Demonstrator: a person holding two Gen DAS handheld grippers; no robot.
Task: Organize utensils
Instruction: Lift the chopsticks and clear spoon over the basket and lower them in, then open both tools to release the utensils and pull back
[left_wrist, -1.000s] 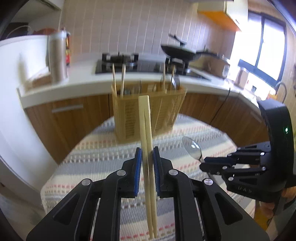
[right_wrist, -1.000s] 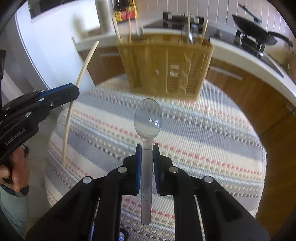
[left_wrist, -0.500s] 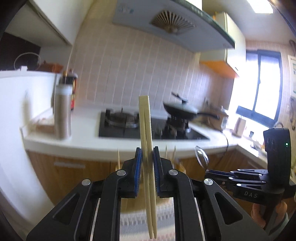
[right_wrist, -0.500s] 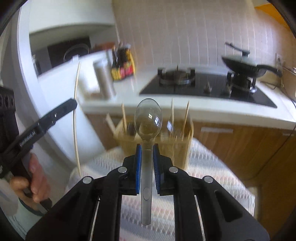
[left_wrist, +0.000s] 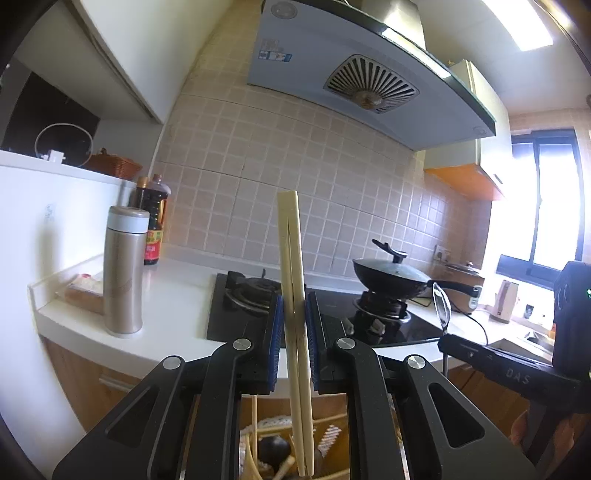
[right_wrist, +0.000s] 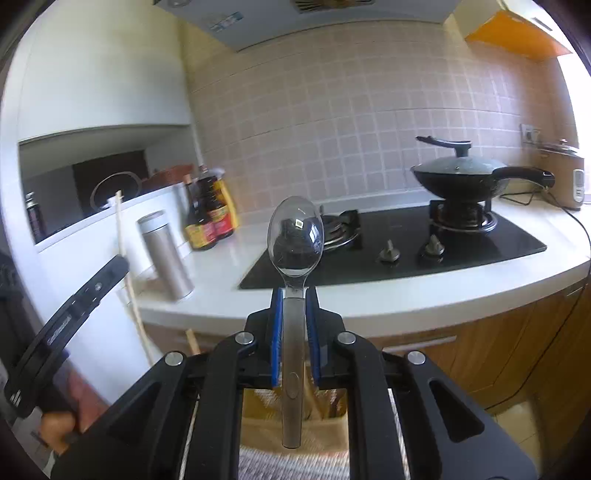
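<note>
Left gripper (left_wrist: 294, 341): blue pads closed on a pair of pale chopsticks (left_wrist: 291, 280). The sticks stand upright, tips side by side, top ends well above the jaws, lower ends running down between the gripper's arms. Below, partly hidden by the gripper, the basket (left_wrist: 332, 435) shows with other sticks and a dark-handled utensil in it — the compartments cannot be made out.

Right gripper (right_wrist: 294, 332): pads closed on the handle of a metal spoon (right_wrist: 295, 236). Bowl upward and facing the camera, handle end hanging below the jaws over the basket (right_wrist: 258, 410), whose yellowish top edge sits under the gripper on the striped cloth (right_wrist: 295, 463).

Cross-views: from the left wrist the right gripper is at the right edge, its spoon seen edge-on; from the right wrist the left gripper is at the left edge, a hand (right_wrist: 55, 428) on its grip, sticks rising past it.

Background — white counter (right_wrist: 406, 291), black hob (right_wrist: 406, 243), lidded wok (right_wrist: 458, 173) on the right burner, steel flask (left_wrist: 123, 273), sauce bottles (right_wrist: 208, 210) near the tiled wall.
</note>
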